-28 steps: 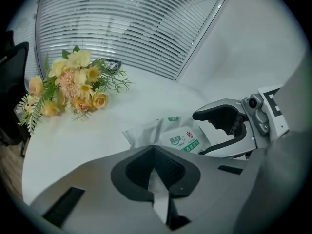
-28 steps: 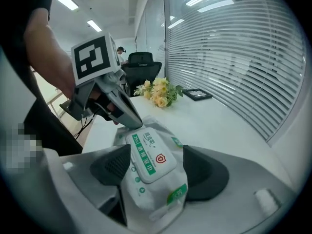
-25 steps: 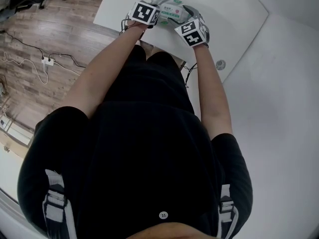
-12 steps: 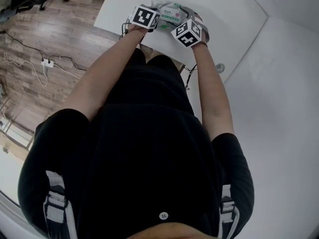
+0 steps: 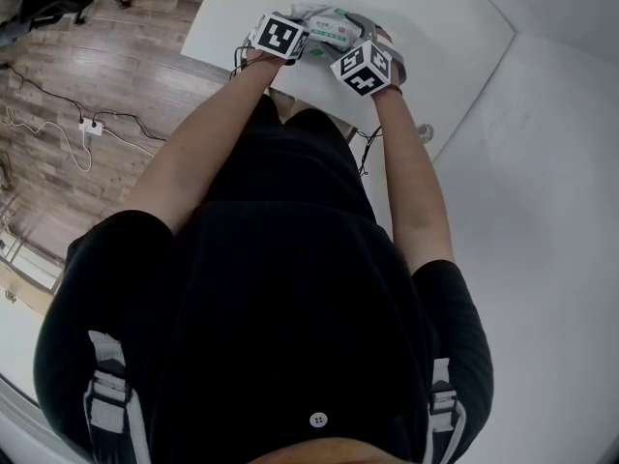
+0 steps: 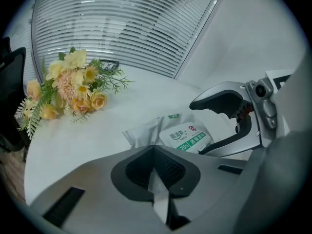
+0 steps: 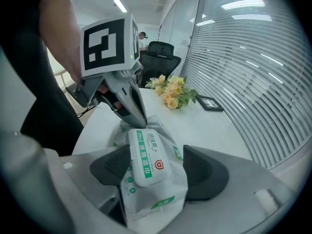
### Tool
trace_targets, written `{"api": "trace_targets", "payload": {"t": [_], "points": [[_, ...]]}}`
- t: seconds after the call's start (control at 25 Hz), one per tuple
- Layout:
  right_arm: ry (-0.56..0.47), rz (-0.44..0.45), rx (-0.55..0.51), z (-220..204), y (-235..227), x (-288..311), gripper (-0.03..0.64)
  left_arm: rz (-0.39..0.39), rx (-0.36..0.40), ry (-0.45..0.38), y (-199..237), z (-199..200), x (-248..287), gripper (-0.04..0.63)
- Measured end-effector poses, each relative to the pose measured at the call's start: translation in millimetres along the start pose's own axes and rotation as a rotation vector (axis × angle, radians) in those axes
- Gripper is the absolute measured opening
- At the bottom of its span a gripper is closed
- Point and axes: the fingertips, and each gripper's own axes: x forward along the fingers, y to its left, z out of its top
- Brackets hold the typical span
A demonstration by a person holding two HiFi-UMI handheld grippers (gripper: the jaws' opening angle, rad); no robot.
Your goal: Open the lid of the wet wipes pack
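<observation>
Wipes pack (image 7: 161, 199) is white with green print, lid (image 7: 147, 157) closed.

Left gripper (image 6: 157, 169) fills the foreground, its jaws closed on a thin white edge of the wet wipes pack (image 6: 148, 133). The pack lies flat on the white tabletop (image 6: 83, 145), with its lid (image 6: 189, 136) shut and green print on it. Right gripper (image 6: 199, 128) comes in from the right. Its jaws are wide apart and have just been closing a little, with the lid end between them. Yellow-pink bouquet (image 6: 68, 89) lies at the left, well apart from the pack. Blinds (image 6: 122, 23) behind.
</observation>
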Motion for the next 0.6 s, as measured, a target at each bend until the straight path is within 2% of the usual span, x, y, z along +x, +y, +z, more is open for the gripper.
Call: {"api": "trace_targets", "payload": {"t": [0.12, 0.6], "points": [[-0.045, -0.027, 0.032, 10, -9, -7, 0.3, -0.003, 0.0, 0.0, 0, 0, 0, 0.008], [-0.087, -0.098, 0.076, 21, -40, -10, 0.279, -0.011, -0.011, 0.001, 0, 0, 0, 0.008]]}}
